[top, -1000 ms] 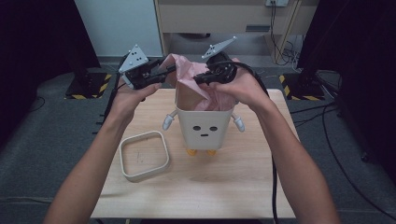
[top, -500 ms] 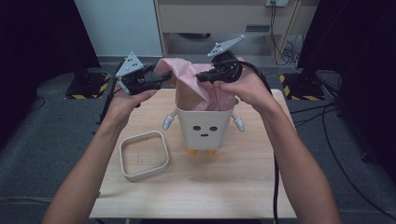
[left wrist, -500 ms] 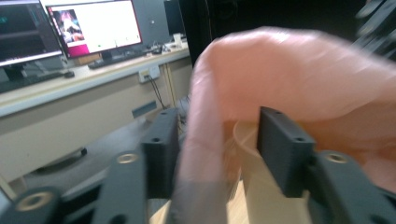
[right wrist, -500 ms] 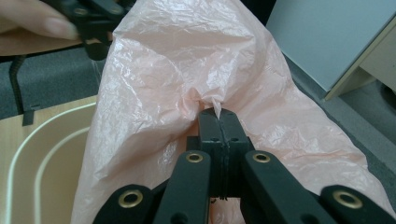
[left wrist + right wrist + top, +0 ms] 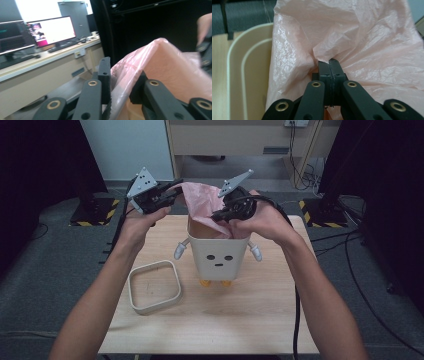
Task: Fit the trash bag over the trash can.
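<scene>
A thin pink plastic bag [image 5: 202, 202] sticks up out of a white square bin with a little face, arms and orange feet [image 5: 218, 257], which stands on the light wooden surface [image 5: 260, 310]. The right claw [image 5: 328, 62] is squeezed tight on a fold of the bag. The left claw [image 5: 120, 82] is partly open, with the bag's edge between its jaws. A white square ring [image 5: 154, 286] lies just beside the bin.

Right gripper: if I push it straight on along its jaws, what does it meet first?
The pink bag: the right gripper is already shut on a fold of it, so it would only push deeper into the film. What lies behind is hidden.
</scene>
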The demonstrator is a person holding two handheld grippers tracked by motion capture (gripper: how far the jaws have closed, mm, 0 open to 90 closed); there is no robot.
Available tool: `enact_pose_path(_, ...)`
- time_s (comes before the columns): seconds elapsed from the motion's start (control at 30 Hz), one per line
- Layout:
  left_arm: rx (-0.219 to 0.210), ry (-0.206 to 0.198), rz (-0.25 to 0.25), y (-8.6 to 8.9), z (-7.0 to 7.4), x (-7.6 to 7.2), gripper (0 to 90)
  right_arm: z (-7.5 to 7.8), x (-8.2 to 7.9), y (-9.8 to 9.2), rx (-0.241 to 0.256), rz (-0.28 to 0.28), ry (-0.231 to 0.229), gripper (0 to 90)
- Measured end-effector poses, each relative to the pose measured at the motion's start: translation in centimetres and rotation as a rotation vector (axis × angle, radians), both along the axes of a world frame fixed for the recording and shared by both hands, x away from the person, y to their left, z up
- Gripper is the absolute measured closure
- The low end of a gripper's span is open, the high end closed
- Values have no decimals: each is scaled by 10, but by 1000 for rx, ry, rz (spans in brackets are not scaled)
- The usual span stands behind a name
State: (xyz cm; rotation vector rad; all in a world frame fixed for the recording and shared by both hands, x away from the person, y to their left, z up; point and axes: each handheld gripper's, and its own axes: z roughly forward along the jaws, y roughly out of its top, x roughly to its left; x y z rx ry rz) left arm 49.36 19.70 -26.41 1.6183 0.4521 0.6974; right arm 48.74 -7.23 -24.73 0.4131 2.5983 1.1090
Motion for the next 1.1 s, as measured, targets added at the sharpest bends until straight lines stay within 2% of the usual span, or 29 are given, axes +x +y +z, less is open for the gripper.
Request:
enact_pose_path(0.07, -5, 4, -36, -2, 0, -3, 797, -2, 0, 3, -23, 0, 3, 900)
enact_pose_path(0.1, -5, 4, -36, -2, 0, -3, 823, -2, 0, 3, -23, 0, 3, 900)
enact_pose_path(0.13, -3, -1, -52, -3, 0, -5, 847, -4, 1, 4, -45, -3, -1, 900)
enact_pose_path(0.2, 18, -10, -79, -5, -1, -8, 859, -5, 1, 5, -50, -4, 0, 900)
enact_pose_path(0.27, 35, -16, -84, -6, -1, -9, 880, -4, 3, 3, -22, -8, 0, 879)
enact_pose_path(0.4, 37, -24, -95, -6, -2, -10, 887, 0, 4, -2, 25, -19, -8, 777)
enact_pose_path(0.43, 37, -24, -95, -6, -2, -10, 887, 0, 4, -2, 25, -19, -8, 777)
enact_pose_path(0.47, 38, -26, -93, -6, -2, -9, 888, 2, 4, -5, 49, -29, -18, 686)
enact_pose_path(0.5, 38, -26, -93, -6, -2, -9, 888, 2, 4, -5, 49, -29, -18, 686)
enact_pose_path(0.53, 38, -25, -92, -5, -2, -9, 889, 4, 4, -7, 66, -35, -11, 619)
enact_pose_path(0.57, 38, -25, -92, -5, -2, -9, 889, 4, 4, -7, 66, -35, -11, 619)
enact_pose_path(0.67, 39, -28, -86, -4, -2, -7, 889, 7, 4, -10, 94, -43, -10, 532)
enact_pose_path(0.8, 42, -34, -76, -1, -1, -6, 889, 11, 4, -16, 130, -39, -7, 499)
enact_pose_path(0.87, 59, -40, -70, -1, -2, -5, 889, 13, 3, -18, 143, -42, -6, 485)
enact_pose_path(1.03, 55, -40, -74, -1, -2, -4, 890, 16, 4, -20, 181, -44, -3, 442)
enact_pose_path(1.1, 56, -47, -77, -2, -1, -5, 890, 19, 7, -18, 209, -52, -9, 399)
